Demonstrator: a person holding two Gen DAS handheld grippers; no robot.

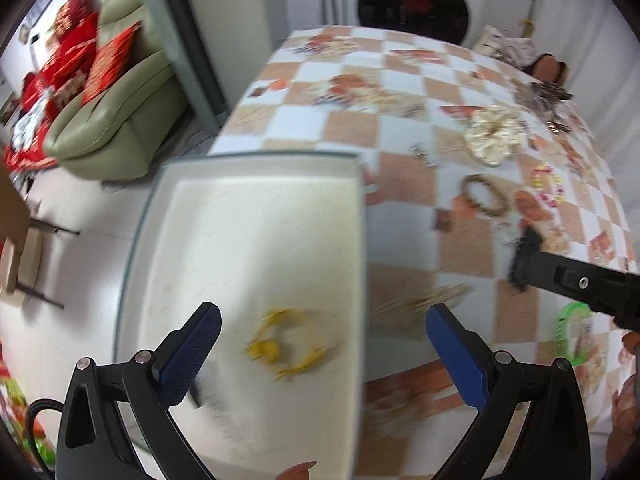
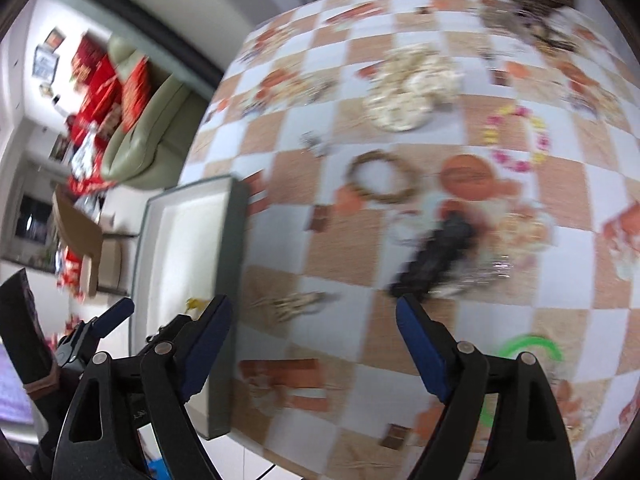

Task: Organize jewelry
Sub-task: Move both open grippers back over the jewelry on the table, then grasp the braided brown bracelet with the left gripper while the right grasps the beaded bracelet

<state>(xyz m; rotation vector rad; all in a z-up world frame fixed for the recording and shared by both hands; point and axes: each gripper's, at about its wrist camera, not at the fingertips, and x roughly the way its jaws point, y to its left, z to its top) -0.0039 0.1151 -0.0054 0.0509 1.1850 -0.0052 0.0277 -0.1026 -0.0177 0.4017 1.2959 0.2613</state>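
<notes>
A white-lined box with a grey rim (image 1: 256, 160) sits at the table's left edge; it also shows in the right wrist view (image 2: 236, 240). A yellow bracelet (image 1: 288, 340) lies inside it. My left gripper (image 1: 324, 344) is open above the box, over the bracelet. My right gripper (image 2: 314, 348) is open and empty above the table, right of the box. Loose on the checked cloth lie a brown bead bracelet (image 2: 380, 176), a yellow-pink bead bracelet (image 2: 516, 140), a black fuzzy piece (image 2: 436, 256), a green bangle (image 2: 528, 348) and a pale pearl heap (image 2: 408, 88).
The table (image 1: 400, 128) has an orange and white checked cloth. A green sofa (image 1: 120, 100) with red cushions stands to the left beyond the table edge. A washing machine (image 1: 412, 0) is behind. The right gripper's black body (image 1: 576, 280) reaches in at the right.
</notes>
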